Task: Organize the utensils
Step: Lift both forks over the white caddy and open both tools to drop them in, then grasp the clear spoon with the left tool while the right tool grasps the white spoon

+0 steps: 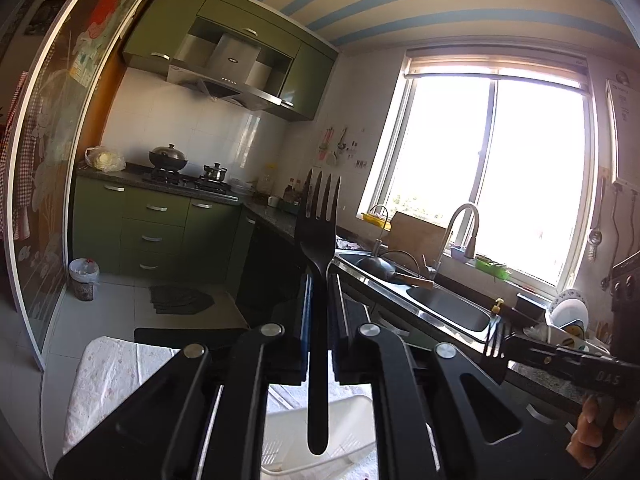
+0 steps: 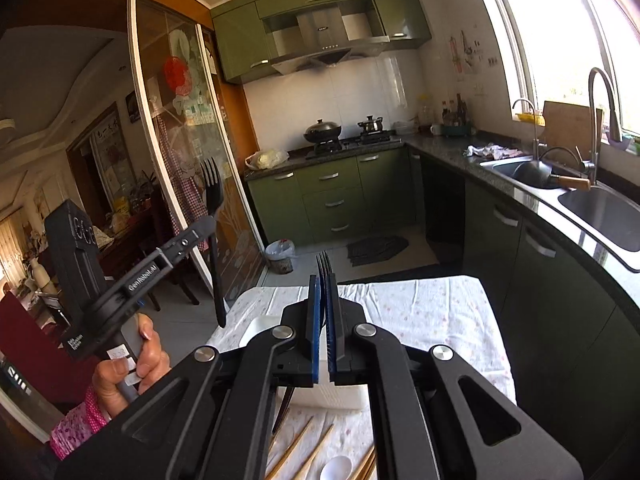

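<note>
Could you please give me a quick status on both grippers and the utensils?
Left gripper shut on a black fork, tines up. Right gripper shut on a second black fork. Chopsticks and white spoon still on the cloth. Nothing in the way.

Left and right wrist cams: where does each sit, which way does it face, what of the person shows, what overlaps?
Left wrist: on the left gripper, looking along its fork towards the window and sink; the right gripper and fingers of the right hand show at right.
Right wrist: on the right gripper, facing the stove over the table; the left gripper and left hand show at left.
Shared: stove, sink, table, both forks.
</note>
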Demonstrator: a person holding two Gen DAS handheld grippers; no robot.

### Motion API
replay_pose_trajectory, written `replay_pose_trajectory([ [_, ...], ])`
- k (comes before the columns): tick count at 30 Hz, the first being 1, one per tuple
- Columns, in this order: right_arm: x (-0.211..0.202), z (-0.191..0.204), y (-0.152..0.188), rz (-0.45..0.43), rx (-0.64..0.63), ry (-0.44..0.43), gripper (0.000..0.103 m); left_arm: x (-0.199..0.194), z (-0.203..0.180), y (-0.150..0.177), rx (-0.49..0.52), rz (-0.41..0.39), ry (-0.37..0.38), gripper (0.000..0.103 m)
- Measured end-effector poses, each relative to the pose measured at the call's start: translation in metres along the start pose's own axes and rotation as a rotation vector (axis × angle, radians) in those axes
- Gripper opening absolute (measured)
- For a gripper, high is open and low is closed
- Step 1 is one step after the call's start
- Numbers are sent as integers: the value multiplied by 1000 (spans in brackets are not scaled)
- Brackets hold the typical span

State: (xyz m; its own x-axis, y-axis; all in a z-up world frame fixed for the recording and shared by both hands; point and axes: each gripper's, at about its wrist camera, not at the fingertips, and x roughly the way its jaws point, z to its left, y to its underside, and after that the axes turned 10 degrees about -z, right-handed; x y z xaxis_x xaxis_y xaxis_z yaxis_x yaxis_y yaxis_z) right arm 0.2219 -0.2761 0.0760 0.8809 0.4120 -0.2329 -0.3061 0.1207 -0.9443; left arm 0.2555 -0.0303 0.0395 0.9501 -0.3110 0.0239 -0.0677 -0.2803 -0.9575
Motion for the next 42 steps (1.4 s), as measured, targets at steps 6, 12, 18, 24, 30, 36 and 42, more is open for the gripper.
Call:
replay_pose_trajectory([
  [6, 12, 11, -25, -91, -53, 51, 4, 18, 7, 35, 41, 24, -51, 8],
  [12, 32, 22, -40, -167, -107, 112, 4, 15, 9, 64, 82, 65, -73, 8],
  [18, 72, 25, -25, -130, -156, 161, 4, 19, 8, 88, 117, 122, -70, 8],
  [24, 109, 19, 1, -63, -185, 185, 4, 11, 9, 93, 130, 146, -77, 38],
  [30, 126, 10, 23, -9, -173, 174, 4, -14, 3, 76, 134, 107, -75, 52],
  [36, 133, 10, 43, 26, -170, 153, 5, -44, -5, 62, 131, 113, -73, 56],
  [42, 128, 12, 55, 43, -156, 120, 23, -67, -10, 67, 140, 151, -70, 60],
])
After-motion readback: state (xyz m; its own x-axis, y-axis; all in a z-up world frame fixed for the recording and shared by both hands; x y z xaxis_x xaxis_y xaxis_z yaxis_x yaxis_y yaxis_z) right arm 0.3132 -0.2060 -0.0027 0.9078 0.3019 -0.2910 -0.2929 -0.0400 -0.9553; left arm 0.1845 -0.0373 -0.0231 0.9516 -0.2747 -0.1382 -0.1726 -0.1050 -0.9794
